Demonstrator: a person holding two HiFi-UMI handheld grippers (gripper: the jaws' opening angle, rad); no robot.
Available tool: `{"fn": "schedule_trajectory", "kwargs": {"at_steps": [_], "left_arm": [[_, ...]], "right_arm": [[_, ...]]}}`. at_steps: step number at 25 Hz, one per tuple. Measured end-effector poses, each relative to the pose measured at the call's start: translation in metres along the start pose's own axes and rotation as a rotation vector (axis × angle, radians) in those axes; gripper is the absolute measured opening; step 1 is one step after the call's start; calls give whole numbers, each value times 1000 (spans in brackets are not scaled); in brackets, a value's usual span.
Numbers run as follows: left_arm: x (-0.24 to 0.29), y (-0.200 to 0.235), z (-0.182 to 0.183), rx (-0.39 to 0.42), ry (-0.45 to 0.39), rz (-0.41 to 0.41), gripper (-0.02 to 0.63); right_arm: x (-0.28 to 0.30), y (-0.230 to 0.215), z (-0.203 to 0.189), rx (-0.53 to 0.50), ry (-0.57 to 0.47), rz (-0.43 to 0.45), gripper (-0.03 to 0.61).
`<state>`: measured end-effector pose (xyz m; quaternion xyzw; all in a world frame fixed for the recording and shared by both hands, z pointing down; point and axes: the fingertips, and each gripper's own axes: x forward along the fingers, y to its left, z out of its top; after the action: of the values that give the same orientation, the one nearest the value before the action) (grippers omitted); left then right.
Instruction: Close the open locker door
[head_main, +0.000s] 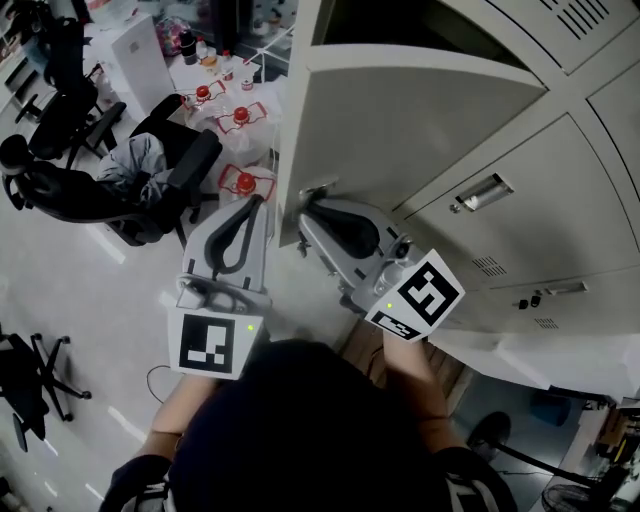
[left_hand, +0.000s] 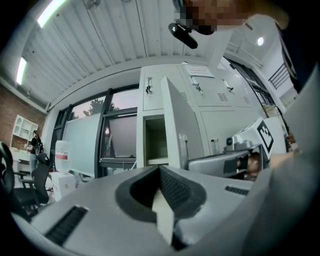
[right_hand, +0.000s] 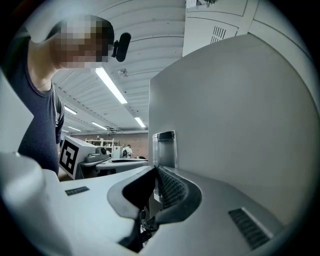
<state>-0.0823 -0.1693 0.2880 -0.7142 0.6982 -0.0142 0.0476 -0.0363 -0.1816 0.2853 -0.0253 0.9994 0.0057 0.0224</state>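
The open locker door stands swung out from the lockers. The right tongs are closed, tips against its latch edge. The left tongs, closed and empty, hang just beside.

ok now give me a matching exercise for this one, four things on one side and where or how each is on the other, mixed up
1 left hand-held gripper
2 right hand-held gripper
3 locker door
4 office chair

a swung open
b jaws together, tip at the door's free edge
c grey cloth draped on it
d jaws together, held off the door

Pairs: 1-d, 2-b, 3-a, 4-c
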Motion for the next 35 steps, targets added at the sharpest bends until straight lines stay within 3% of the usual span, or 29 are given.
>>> {"fn": "schedule_trajectory", "kwargs": {"at_steps": [15,35], "left_arm": [[67,37,-6,-26,-28,-185,0],[115,54,-16,-24,-43,-457,0]], "right_arm": [[39,-44,0,-31,13,-196,26],[63,-92,0,-38,-16,-468,26]]}}
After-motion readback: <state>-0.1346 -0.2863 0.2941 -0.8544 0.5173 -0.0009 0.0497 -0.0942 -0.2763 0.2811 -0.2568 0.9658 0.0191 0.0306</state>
